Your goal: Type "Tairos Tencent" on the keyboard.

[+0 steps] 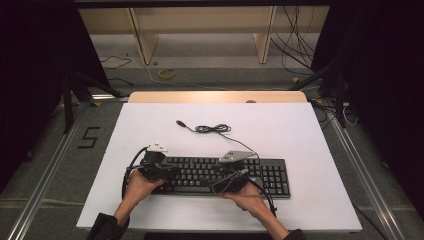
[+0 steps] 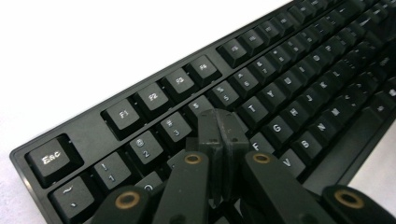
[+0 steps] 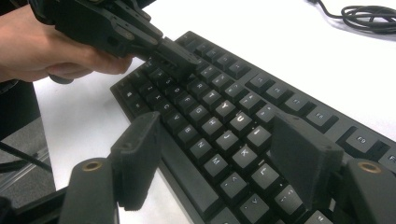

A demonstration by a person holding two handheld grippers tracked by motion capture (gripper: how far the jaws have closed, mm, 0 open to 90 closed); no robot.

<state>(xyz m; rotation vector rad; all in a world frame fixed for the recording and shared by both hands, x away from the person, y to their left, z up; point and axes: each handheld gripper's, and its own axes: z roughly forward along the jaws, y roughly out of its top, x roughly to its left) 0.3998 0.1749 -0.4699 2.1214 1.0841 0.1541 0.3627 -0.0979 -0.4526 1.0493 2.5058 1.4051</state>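
- Keyboard (image 1: 220, 176): lies on the tabletop (image 1: 300, 135), toward its near edge, long side running left to right.
- Coiled cable (image 1: 212, 129): lies on the tabletop behind the keyboard, apart from it.
- Left claw (image 1: 167, 170): over the keyboard's left end, tips at the keys.
- Right claw (image 1: 235, 174): over the keyboard's middle, right of the left claw.
- Shelf unit (image 1: 200, 30): on the floor beyond the tabletop's far edge.

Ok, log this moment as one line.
left gripper: shut, tips over keyboard letter keys | right gripper: open above keys | cable: loose behind
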